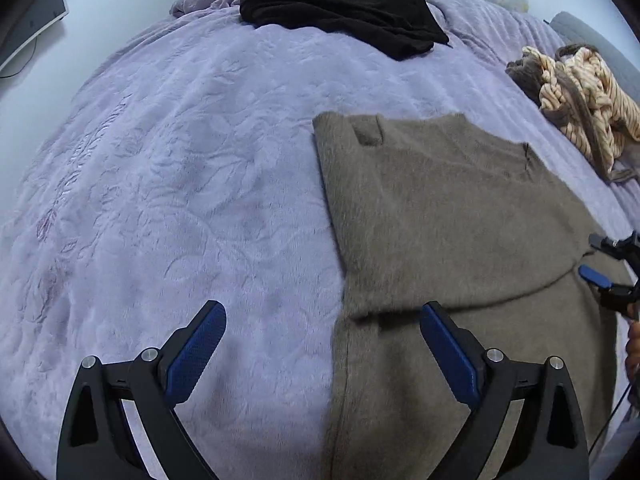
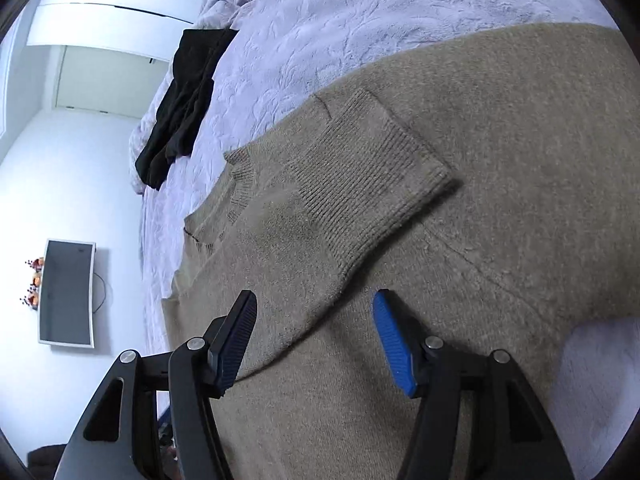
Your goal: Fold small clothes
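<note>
A taupe knit sweater [image 1: 440, 208] lies flat on the lavender bedspread [image 1: 180, 180], with one sleeve [image 2: 360, 184] folded across its body and the ribbed cuff on top. My left gripper [image 1: 322, 310] hangs open and wide over the sweater's left edge, one finger above the bedspread and the other above the knit. My right gripper [image 2: 316, 298] is open just above the folded sleeve, near its upper end, and nothing is pinched between its pads. In the left wrist view the right gripper [image 1: 593, 258] shows at the sweater's right edge.
A black garment [image 1: 340, 16] lies at the far side of the bed. A cream-and-brown striped knit [image 1: 580, 92] is heaped at the right. A screen [image 2: 66, 292] hangs on the white wall beyond the bed's edge.
</note>
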{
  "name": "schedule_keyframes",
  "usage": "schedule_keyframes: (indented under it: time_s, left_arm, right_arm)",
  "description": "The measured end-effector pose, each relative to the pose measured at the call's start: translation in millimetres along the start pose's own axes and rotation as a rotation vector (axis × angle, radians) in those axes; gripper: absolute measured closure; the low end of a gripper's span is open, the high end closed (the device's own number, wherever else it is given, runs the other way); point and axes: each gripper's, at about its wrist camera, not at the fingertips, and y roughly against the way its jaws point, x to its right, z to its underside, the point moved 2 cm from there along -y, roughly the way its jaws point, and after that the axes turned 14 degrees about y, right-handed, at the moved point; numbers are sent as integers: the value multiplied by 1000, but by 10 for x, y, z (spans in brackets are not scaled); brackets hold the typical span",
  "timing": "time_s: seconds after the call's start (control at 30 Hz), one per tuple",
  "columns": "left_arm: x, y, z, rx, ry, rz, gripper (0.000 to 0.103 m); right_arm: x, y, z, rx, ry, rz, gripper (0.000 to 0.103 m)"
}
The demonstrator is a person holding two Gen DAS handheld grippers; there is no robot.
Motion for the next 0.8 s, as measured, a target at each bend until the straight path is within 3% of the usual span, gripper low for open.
schedule_keyframes:
  time_s: [0.17,0.2,0.3,0.33,0.4,0.5,0.57,0.63,0.67,0.7,0.73,0.77,0.8]
  left_arm:
    - [90,-522,-548,-96,133,109,6]
    - [94,-662,-607,-129,161,115,19]
    - [74,-871,-604,-182,210,70,41]
    - [61,-853,-609,-173,217,82,48]
    - [42,-753,-632,-163,195,97,86]
    - [-5,-596,-720,-138,163,157,92]
    - [-68,-638,-743,-118,132,123,92]
    - [-169,-770,-720,-142,159,131,92]
    - [-212,-798,-723,-141,170,146,92]
    - [-217,-802,-713,-135,173,153,92]
    - [-207,-788,-702,-127,164,155,92]
    - [-190,-772,-696,-121,147,152,92]
    - [-173,-766,-697,-119,128,150,92]
  right_arm:
    - [38,-123,-171,19,-19,4,38]
    - [36,-157,-190,20,-26,7,38]
    - [33,-202,-228,15,-33,18,42]
    - [33,-218,-235,10,-36,24,61]
    - [49,-275,-269,-18,-37,43,96]
    - [-36,-270,-347,-18,-34,-31,96]
    - [-196,-181,-436,32,9,-91,96]
    - [-259,-178,-481,37,39,-52,93]
    - [-225,-219,-471,12,38,13,92]
    - [-170,-256,-434,-21,17,68,88]
    - [-105,-299,-372,-70,-15,130,72]
    - [-86,-302,-311,-94,-30,152,65]
    - [-127,-255,-225,-79,-28,111,52]
